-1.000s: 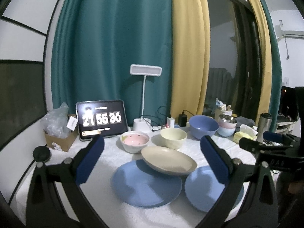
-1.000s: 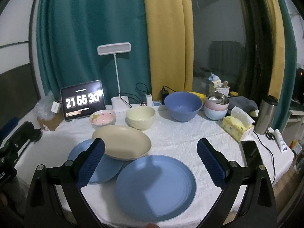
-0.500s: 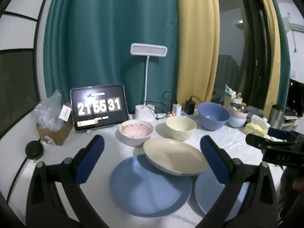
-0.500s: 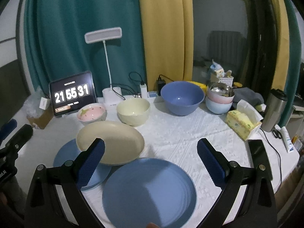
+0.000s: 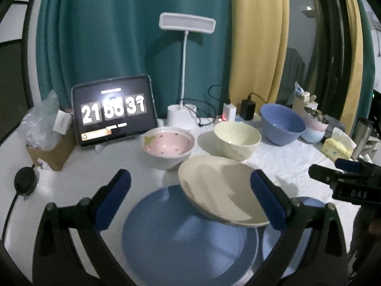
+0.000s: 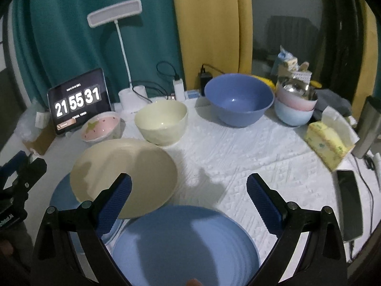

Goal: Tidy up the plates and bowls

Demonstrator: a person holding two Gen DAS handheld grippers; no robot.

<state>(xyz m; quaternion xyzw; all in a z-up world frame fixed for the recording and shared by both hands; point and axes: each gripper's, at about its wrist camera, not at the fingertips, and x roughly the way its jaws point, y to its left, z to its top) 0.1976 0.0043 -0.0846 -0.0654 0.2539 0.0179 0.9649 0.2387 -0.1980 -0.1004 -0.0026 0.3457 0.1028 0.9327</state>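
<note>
A cream plate [image 5: 221, 190] [image 6: 123, 174] rests tilted across two blue plates on the white tablecloth. One blue plate [image 5: 185, 240] lies under my open left gripper [image 5: 190, 197]. The other blue plate [image 6: 183, 245] lies under my open right gripper [image 6: 189, 202]. Behind them stand a pink strawberry bowl [image 5: 167, 145] [image 6: 101, 127], a cream bowl [image 5: 237, 139] [image 6: 162, 121] and a large blue bowl [image 5: 282, 122] [image 6: 238, 100]. Neither gripper holds anything.
A tablet clock [image 5: 114, 114] and white desk lamp [image 5: 187, 23] stand at the back with chargers and cables. A cardboard box [image 5: 50, 152] sits left. Stacked pastel bowls [image 6: 295, 104], a tissue pack [image 6: 326, 144], a flask [image 6: 368, 128] and a phone [image 6: 348, 200] sit right.
Both grippers have moved forward and lower toward the plates, which now fill more of each view. Nothing on the table has shifted.
</note>
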